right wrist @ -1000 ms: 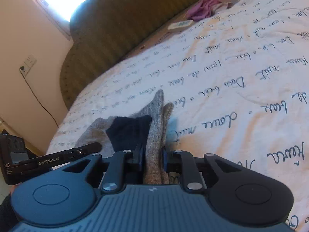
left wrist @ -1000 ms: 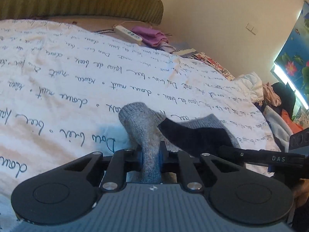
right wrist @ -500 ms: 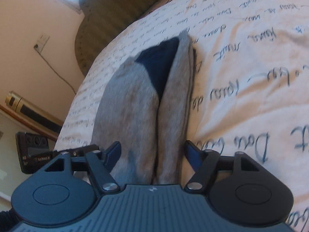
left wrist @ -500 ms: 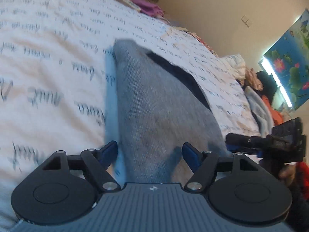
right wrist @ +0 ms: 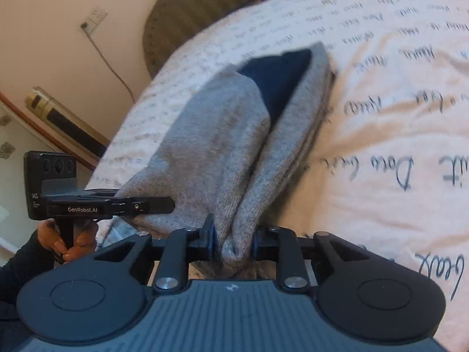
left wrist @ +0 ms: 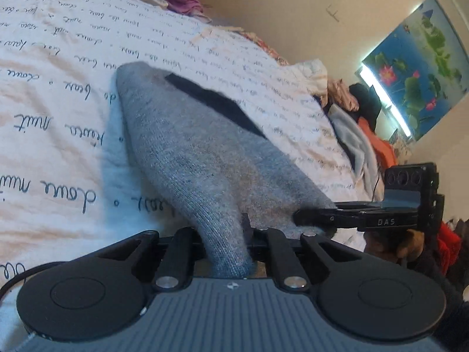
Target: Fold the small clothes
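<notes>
Bedding printed with looping script, the quilt (left wrist: 58, 123) fills the left half of the left wrist view and serves as the folding surface, which is presumably why the sock (left wrist: 193, 152) lies spread across it in the middle of the frame rather than hanging free. Grey with a dark patch (left wrist: 214, 102) showing near its far end, the sock runs from upper centre down to the bottom centre, where the left gripper (left wrist: 231, 243) has its jaws clamped on a bunched near corner. Just right of that, at lower right, the right gripper (left wrist: 310, 220) comes in sideways with its tip against the sock's near edge, held by a hand (left wrist: 392, 243); a pile of clothes (left wrist: 351, 117) waits at the right edge. In the right wrist view the left gripper (right wrist: 158, 205) enters from the left, gripped by a hand (right wrist: 70, 240), while at bottom centre the right gripper (right wrist: 234, 243) pinches the gathered fabric of the sock (right wrist: 222, 135). Two grips on neighbouring points of the near end probably let the person carry that end over the far one evenly for the fold.
</notes>
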Motion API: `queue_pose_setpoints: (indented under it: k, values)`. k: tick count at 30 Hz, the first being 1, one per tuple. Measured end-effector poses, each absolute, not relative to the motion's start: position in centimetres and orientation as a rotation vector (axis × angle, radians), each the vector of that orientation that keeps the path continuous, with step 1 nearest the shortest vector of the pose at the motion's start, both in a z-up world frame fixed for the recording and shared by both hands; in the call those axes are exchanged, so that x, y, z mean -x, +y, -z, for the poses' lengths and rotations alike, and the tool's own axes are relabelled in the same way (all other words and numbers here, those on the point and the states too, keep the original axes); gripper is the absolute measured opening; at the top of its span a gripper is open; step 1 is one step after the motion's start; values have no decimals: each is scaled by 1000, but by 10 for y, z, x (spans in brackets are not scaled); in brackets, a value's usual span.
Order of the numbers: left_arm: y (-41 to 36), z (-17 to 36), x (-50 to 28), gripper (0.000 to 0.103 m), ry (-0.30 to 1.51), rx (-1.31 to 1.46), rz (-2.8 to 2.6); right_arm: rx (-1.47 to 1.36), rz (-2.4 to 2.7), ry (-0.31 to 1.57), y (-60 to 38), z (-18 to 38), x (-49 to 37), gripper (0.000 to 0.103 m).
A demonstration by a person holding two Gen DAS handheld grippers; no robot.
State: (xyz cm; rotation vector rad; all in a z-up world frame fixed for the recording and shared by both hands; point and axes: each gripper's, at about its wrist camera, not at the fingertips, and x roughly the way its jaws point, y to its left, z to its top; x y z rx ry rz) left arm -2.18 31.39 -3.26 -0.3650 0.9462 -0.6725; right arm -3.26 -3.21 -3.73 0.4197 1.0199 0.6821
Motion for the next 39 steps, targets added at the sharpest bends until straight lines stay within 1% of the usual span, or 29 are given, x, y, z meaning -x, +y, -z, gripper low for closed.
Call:
queue_pose_setpoints:
  k: [1,2,3,4,5,6,7,8,9,10,12,13,14,16,18,21,23,24,25,27,28,29,31,32,35,37,39]
  values:
    - [309,46,21,28,986,336,644,-442,-648,1037,-34,46,33,27]
    - [308,56,22,34,1010,320,610,-503,-636,1017,-40,49,35,29]
    - [311,60,27,35,987,343,606,-544,-604,992,-48,44,42,31]
    - [314,57,32,40,959,359,592,-560,-562,950,-55,37,52,37]
    - [317,48,40,47,926,344,562,-549,-519,898,-61,27,64,44]
    - [320,39,52,63,871,303,526,-513,-475,849,-64,16,75,49]
    - [321,27,66,74,798,233,482,-443,-430,796,-64,3,89,58]
    - [319,17,81,77,728,155,445,-357,-384,746,-62,-9,101,60]
    - [317,10,93,80,676,80,416,-265,-339,699,-60,-21,116,60]
    - [313,4,104,81,632,14,388,-171,-293,653,-60,-33,131,59]
    - [310,-2,120,81,587,-38,349,-64,-215,581,-69,-52,157,62]
    - [315,-5,125,82,573,-27,336,-25,-161,555,-86,-64,172,65]
    - [322,-10,129,82,564,-11,319,-2,-104,541,-104,-74,185,71]
    - [351,-21,135,82,535,16,262,42,40,531,-147,-89,210,77]
    - [396,-37,139,85,494,-1,162,123,258,553,-201,-105,231,77]
    - [478,-66,124,88,453,-83,-61,419,681,538,-258,-117,253,77]
    - [520,-83,108,87,453,-164,-220,615,884,501,-271,-115,259,77]
    - [529,-88,104,87,435,-221,-297,686,921,480,-267,-110,261,77]
    - [530,-89,102,87,411,-274,-364,697,906,455,-258,-105,262,77]
    - [516,-85,106,88,397,-272,-371,558,750,411,-230,-94,263,78]
    - [504,-78,113,90,400,-198,-310,439,638,406,-216,-87,262,80]
    - [489,-68,119,91,414,-121,-235,275,495,427,-198,-78,256,80]
    - [449,-43,127,91,472,-12,-104,-2,234,512,-164,-52,235,80]
    - [421,-29,132,91,502,26,-41,-86,131,547,-143,-38,224,80]
    - [352,0,140,90,586,117,115,-169,-59,625,-72,-13,190,80]
    - [318,10,143,90,644,175,180,-178,-119,638,-33,-7,175,80]
    - [297,16,147,91,662,184,224,-176,-131,654,-1,-2,166,80]
